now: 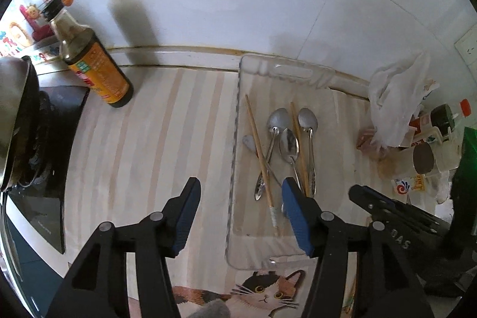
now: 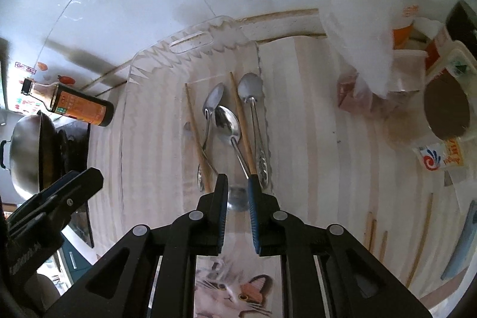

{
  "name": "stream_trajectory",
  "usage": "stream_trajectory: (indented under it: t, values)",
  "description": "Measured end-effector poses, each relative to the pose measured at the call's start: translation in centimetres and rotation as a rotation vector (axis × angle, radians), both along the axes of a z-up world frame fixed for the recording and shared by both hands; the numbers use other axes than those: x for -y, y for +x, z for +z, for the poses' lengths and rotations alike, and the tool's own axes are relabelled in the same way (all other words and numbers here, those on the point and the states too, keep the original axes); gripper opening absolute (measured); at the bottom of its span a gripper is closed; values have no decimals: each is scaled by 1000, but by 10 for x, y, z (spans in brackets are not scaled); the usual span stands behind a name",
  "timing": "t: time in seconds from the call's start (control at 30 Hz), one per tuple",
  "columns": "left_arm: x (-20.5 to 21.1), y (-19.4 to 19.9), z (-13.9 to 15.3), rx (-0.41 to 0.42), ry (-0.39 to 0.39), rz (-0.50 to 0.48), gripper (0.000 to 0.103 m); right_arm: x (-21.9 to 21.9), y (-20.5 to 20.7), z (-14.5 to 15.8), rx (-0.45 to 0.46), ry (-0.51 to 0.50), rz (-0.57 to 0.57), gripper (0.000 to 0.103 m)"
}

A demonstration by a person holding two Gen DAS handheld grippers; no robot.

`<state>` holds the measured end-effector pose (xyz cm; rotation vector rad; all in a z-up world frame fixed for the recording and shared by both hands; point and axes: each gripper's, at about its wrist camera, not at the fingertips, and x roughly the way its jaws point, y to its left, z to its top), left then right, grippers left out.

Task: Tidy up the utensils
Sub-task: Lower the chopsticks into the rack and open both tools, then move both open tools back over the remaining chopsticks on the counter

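Left tongs (image 1: 240, 189) parted, spoons (image 1: 288, 145) and chopsticks (image 1: 259, 152) in clear tray (image 1: 235, 139)

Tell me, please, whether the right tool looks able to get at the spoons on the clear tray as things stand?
Probably yes: the right tool hangs just above the spoons' handle ends on the clear tray, slightly open, nothing between. The chopsticks lying among them may hinder a clean pick.

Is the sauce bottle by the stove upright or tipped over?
Upright. The sauce bottle stands on its base on the counter, cap uppermost, beside the stove.
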<state>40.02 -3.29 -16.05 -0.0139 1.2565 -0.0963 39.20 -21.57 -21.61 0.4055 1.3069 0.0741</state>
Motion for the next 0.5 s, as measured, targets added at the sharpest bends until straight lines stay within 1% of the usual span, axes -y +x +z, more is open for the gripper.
stream_trajectory:
  t: [0.17,0.27,0.33,0.4,0.43,0.5]
  values:
    - [-6,-20,8,44,26,9,55,10,-25,13,23,-13,-33,15]
    - [-3,-40,15,98,74,-7,55,20,-42,19,37,-12,-60,15]
    - [1,-52,18,122,89,-23,59,31,-59,22,43,-1,-85,15]
    - [6,-64,21,150,101,-42,77,43,-76,25,49,-5,-113,15]
    - [10,-71,22,166,98,-54,81,50,-86,25,53,-6,-131,15]
    - [23,-88,24,217,90,-95,98,68,-110,26,53,-21,-174,16]
